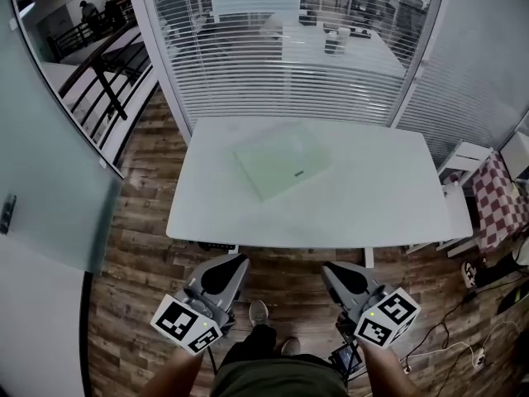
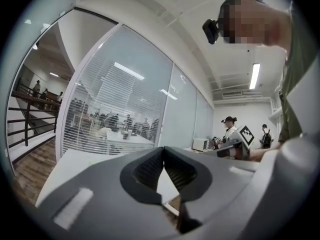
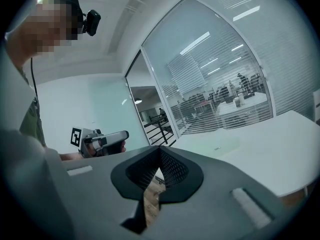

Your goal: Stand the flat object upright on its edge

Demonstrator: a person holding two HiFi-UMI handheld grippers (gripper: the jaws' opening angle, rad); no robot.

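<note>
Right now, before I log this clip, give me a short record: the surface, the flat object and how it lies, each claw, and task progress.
surface: white table
object: pale green panel, lying flat near the table's middle
marking: small dark label on the panel's top face
left claw: shut, empty, short of the table's near edge
right claw: shut, empty, short of the table's near edge
contact: neither claw touches the panel
task progress: not yet begun, the panel is not on its edge
</note>
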